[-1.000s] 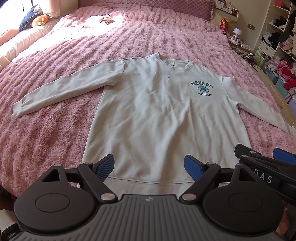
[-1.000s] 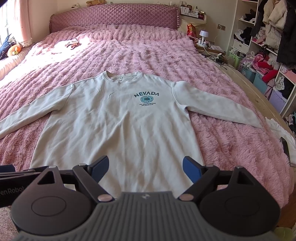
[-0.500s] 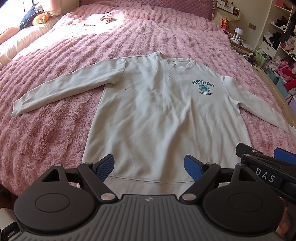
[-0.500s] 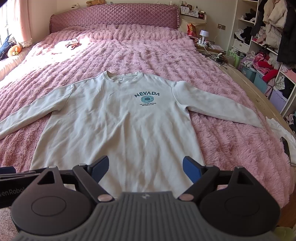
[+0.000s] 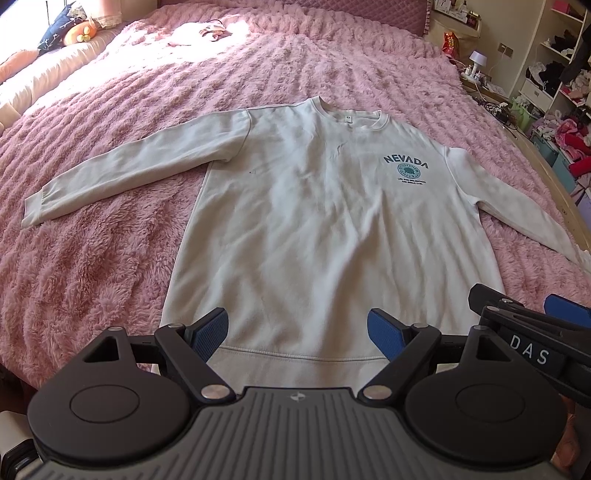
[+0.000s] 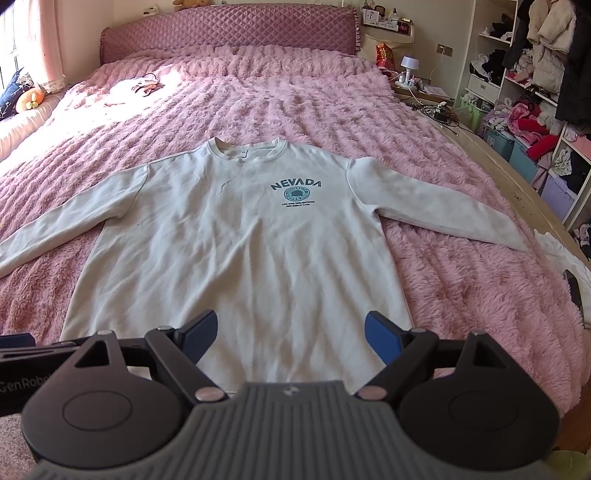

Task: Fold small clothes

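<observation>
— Pink plush covers the whole bed (image 6: 332, 107). What lies on it?

— One pale grey sweatshirt (image 6: 236, 258), spread flat and face up, collar toward twelve o'clock, hem toward six, right at the near edge of the bed. Both sleeves reach out, one toward nine, the other toward three. "NEVADA" is printed in teal on the chest.

— And the left gripper (image 5: 297, 330)?

— It hovers over the hem, left of centre. Its blue pads (image 5: 212, 328) are spread wide with only cloth showing between them; they pinch nothing. I cannot tell whether they touch the fabric.

— The right one?

— The right gripper (image 6: 290, 334) sits over the hem too, its fingers likewise parted and holding nothing. In the left wrist view its black frame, lettered "DAS", shows at four o'clock, just beside the left gripper.

— Anything else about?

— A small crumpled garment (image 6: 146, 85) in the sunlit patch toward eleven o'clock, well apart from the sweatshirt. A quilted purple headboard (image 6: 229, 35) at twelve. Shelves (image 6: 535, 96) crowded with clothes at two o'clock, and a small lamp (image 6: 410, 66) at one.
</observation>
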The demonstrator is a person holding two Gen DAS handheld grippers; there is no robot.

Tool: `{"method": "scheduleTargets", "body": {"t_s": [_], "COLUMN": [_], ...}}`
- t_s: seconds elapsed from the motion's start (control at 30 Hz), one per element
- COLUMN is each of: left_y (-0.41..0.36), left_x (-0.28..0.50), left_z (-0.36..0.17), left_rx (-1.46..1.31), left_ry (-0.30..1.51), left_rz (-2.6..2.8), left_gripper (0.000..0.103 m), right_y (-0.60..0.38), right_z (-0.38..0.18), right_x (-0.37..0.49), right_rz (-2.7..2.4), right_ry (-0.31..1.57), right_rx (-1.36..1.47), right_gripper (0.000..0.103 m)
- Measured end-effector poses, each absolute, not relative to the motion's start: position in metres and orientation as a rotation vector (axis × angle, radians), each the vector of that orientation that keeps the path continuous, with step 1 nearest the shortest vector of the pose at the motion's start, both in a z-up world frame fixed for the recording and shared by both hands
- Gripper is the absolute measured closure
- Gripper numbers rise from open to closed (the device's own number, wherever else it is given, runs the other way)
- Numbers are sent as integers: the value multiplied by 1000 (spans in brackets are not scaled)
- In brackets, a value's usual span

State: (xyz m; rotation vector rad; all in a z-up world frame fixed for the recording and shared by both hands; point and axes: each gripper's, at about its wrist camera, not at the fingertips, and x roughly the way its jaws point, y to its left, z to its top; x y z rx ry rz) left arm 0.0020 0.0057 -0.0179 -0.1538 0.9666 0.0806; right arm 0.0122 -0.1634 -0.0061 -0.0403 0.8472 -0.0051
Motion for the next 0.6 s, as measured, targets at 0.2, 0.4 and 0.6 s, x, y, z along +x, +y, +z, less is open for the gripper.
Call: {"method": "scheduleTargets", "body": {"t_s": [0.2,0.4,0.6], "left_y": [5,2,-1], "left_x": [3,8,18], "left_z": [-19,-20,-21], "left_rx": [-154,-151,-164], "left_ry": [972,986,1000], "left_rz": [82,78,52], "left_gripper": [4,4,4], "right_y": [-164,-166,-172], "right_z": [-8,-10,-12], "right_x": [13,17,24], "right_rz": [-1,-2,-9], "right_ry": [851,861,863], "right_rx": [-39,-37,-25], "right_gripper": [20,20,20]}}
